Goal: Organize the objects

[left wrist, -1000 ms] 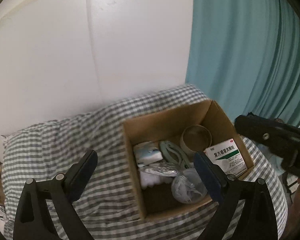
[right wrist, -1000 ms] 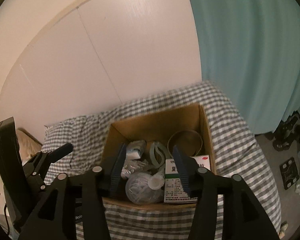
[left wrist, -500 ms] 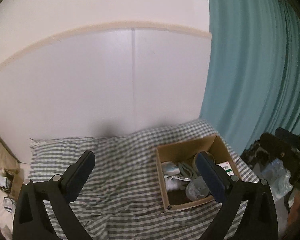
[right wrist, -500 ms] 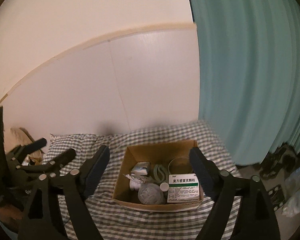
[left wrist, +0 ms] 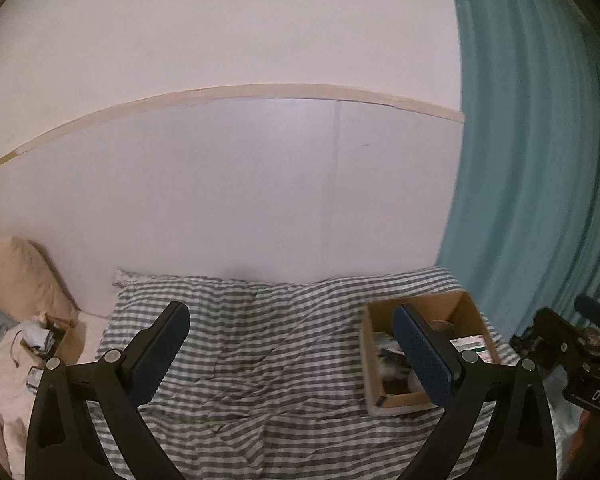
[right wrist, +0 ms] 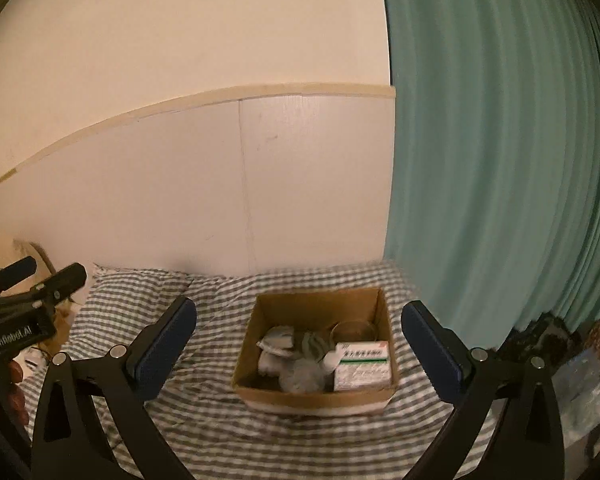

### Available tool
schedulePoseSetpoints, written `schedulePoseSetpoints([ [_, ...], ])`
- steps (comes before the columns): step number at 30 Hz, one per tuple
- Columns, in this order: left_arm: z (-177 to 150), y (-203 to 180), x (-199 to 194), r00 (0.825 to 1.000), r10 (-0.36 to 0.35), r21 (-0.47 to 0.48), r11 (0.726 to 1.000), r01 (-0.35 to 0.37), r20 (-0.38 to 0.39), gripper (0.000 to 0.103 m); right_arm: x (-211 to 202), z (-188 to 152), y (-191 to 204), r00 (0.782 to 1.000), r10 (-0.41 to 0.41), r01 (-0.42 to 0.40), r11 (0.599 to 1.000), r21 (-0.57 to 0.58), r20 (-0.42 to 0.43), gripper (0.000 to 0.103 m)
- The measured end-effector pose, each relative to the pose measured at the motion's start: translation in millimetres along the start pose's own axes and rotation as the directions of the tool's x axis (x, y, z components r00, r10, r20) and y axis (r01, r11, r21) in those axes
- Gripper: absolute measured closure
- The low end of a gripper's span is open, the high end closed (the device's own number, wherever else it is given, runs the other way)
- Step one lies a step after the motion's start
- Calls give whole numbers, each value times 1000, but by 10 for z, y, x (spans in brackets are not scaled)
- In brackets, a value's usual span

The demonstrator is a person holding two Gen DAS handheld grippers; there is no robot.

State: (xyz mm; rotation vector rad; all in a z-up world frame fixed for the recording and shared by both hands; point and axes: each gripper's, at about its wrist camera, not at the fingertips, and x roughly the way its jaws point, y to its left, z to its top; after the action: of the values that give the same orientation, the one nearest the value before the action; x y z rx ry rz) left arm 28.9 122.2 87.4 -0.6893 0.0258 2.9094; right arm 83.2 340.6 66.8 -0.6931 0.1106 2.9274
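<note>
An open cardboard box (right wrist: 315, 396) sits on a grey-and-white checked cloth (right wrist: 216, 300). It holds a white and green medicine carton (right wrist: 363, 366), a round tin (right wrist: 352, 328), white packets and a clear bag. The box also shows in the left wrist view (left wrist: 470, 308), partly behind my right finger. My left gripper (left wrist: 292, 354) is open and empty, well back from the box and left of it. My right gripper (right wrist: 300, 352) is open and empty, held back from the box, which lies between its fingers in the view.
A teal curtain (right wrist: 500, 160) hangs on the right. A white panelled wall (left wrist: 220, 200) stands behind the cloth. A beige pillow (left wrist: 16, 276) and small clutter lie at the left. Dark objects sit on the floor at the right (right wrist: 548, 336).
Both grippers have pulled up and back from the box, which now looks much smaller. The right gripper's fingers have spread wider. The left view has swung left over the cloth.
</note>
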Motion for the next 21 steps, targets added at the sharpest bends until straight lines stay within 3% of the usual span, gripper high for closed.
schedulePoseSetpoints([
  [6,-180,113,3,998,43,-54,998,-41,36,0,93,-151,-3,998,-62,63,997,-49,7,0],
  [9,-232,112,-27,996,64,-50,997,-60,66,0,130,-161,0,999,-47,48,998,-47,18,0],
  [11,-255,109,-29,996,70,-37,997,-67,61,0,172,-189,-4,1000,-18,19,999,-35,19,0],
  [21,-346,36,51,997,69,-12,998,-69,18,0,315,-280,17,1000,-21,20,999,-39,-23,0],
])
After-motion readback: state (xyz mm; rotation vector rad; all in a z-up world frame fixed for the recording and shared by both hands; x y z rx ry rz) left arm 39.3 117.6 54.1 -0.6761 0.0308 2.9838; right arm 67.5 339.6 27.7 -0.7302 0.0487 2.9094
